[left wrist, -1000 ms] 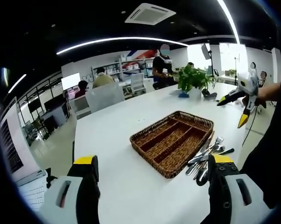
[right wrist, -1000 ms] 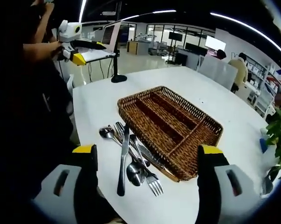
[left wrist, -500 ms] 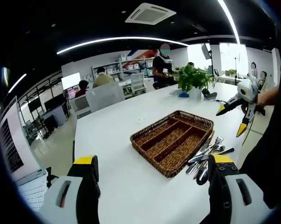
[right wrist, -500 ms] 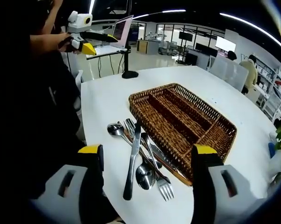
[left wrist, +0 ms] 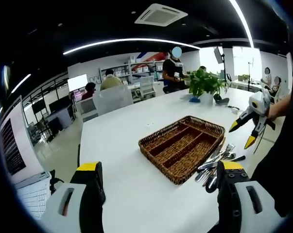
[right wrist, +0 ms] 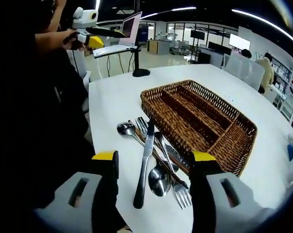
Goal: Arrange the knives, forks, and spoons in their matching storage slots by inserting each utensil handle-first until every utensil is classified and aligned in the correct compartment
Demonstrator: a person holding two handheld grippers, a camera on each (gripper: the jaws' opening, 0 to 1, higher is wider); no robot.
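Observation:
A brown wicker tray (left wrist: 182,145) with long slots and nothing in them sits on the white table (left wrist: 122,141). A pile of steel cutlery (left wrist: 216,160) lies against its near long side. In the right gripper view the tray (right wrist: 204,116) is ahead. The pile holds a knife (right wrist: 145,162), a spoon (right wrist: 158,178), a fork (right wrist: 179,188) and a second spoon (right wrist: 124,128). My right gripper (right wrist: 154,156) hovers open just above that pile, holding nothing. My left gripper (left wrist: 161,167) is open and empty over bare table. The right gripper (left wrist: 252,120) also hangs beyond the cutlery; the left gripper (right wrist: 90,31) is up at far left.
A potted plant (left wrist: 204,82) and a blue object stand at the table's far end. An open laptop (right wrist: 118,41) and a black stand with a round base (right wrist: 140,72) sit off one corner. People and chairs are at the back. The table edge runs close to the cutlery.
The right gripper has come lower and closer to the cutlery pile, and its jaws stand a little narrower. The left gripper has hardly moved.

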